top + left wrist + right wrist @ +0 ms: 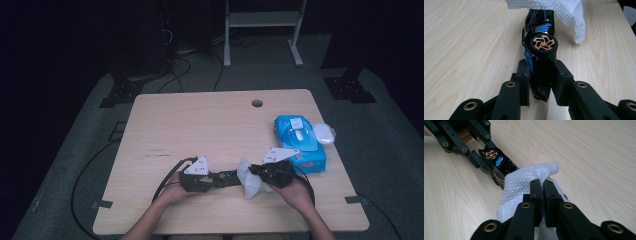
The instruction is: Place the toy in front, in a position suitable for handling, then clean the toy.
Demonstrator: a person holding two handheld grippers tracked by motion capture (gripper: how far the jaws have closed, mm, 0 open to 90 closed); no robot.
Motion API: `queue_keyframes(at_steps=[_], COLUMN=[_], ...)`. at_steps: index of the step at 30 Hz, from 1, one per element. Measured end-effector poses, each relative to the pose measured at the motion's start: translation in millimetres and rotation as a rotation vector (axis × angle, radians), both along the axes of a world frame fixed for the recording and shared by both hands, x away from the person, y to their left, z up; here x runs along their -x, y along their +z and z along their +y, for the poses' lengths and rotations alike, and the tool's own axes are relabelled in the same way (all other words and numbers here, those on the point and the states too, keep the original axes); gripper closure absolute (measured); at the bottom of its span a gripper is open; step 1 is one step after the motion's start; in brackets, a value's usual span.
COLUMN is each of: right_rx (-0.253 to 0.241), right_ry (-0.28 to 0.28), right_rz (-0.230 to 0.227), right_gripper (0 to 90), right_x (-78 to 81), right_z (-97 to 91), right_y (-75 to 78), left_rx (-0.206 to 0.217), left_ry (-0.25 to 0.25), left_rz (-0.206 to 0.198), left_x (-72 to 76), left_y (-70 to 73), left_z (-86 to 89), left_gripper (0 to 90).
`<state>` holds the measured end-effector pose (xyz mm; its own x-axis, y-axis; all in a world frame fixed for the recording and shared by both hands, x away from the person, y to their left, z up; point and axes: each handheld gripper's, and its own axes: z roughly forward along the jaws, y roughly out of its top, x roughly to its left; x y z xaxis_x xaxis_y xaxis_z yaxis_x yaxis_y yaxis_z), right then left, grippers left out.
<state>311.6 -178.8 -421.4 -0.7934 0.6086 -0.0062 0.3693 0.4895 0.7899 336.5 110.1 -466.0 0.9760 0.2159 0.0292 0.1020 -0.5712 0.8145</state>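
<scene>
We see a black and blue toy car [537, 32] lying on its side between our two claws, one wheel with a copper-coloured spoked rim [543, 43] turned up toward the left claw's camera. The left claw [541, 80] is closed on the car's near end, its black pads pressing the body from both sides. Straight ahead of that claw, a white embossed wet wipe [564, 15] drapes over the car's far end. The right claw [541, 192] has its jaws nearly together and pinches a fold of that wipe, which bunches up around the pads and covers the part of the car just beyond them. In the right gripper view the left claw [477, 157] shows farther off, holding the other end of the car [499, 167].

From the high view, both claws [222, 179] [257, 172] meet near the front edge of the bench [200, 125], with the wipe [249, 181] between them and a hand behind each. Beyond the right claw and just to its outer side lies a blue wet-wipe pack [299, 142], with a small white lid-like object [324, 134] beside it. The bench top is pale wood grain with a round cable hole [257, 103] near its far edge. It stands on grey carpet [390, 150] in a dark room, with black cables [80, 185] trailing on the floor and a white metal frame [262, 30] farther back.
</scene>
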Motion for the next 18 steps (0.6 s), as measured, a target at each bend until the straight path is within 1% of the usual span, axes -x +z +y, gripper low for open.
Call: queue_keyframes(at_steps=[3,6,8,10,12,13,15,17,18], right_rx=[-0.004,-0.013,-0.020,-0.009,0.012,0.010,0.007,0.003,-0.017], right_ry=[-0.005,0.006,0.037,0.061,0.067,0.062,0.032,0.000,-0.013], right_rz=[0.002,0.007,0.002,-0.006,-0.014,-0.013,-0.016,-0.008,-0.001], right_gripper=[86.6,86.6,86.6,86.6,86.6,86.6,86.6,86.6,86.6], right_x=[0.8,0.8,0.8,1.3,2.1,2.3,2.9,3.6,3.9], right_z=[-0.2,4.7,14.9,23.4,26.9,24.9,13.0,0.1,-8.1], right_y=[-0.1,0.6,1.6,1.7,1.5,1.7,1.3,-0.3,-1.1], left_rx=[-0.006,-0.004,-0.005,-0.003,-0.002,0.000,0.000,-0.005,-0.005], left_ry=[-0.001,-0.001,-0.002,0.000,0.000,-0.001,-0.003,-0.004,-0.002], left_rz=[0.000,0.006,0.005,0.007,0.007,0.009,0.008,0.004,0.004], left_x=[-0.1,-0.9,-1.1,-0.9,-0.9,-1.1,-1.5,-1.2,-1.1], left_y=[0.6,0.5,0.5,0.5,0.3,0.2,0.1,0.4,0.4], left_z=[-0.8,-0.5,-0.4,-0.4,0.0,0.1,0.3,-0.1,-0.4], left_gripper=[70.4,70.4,70.4,70.5,70.5,70.5,70.5,70.4,70.5])
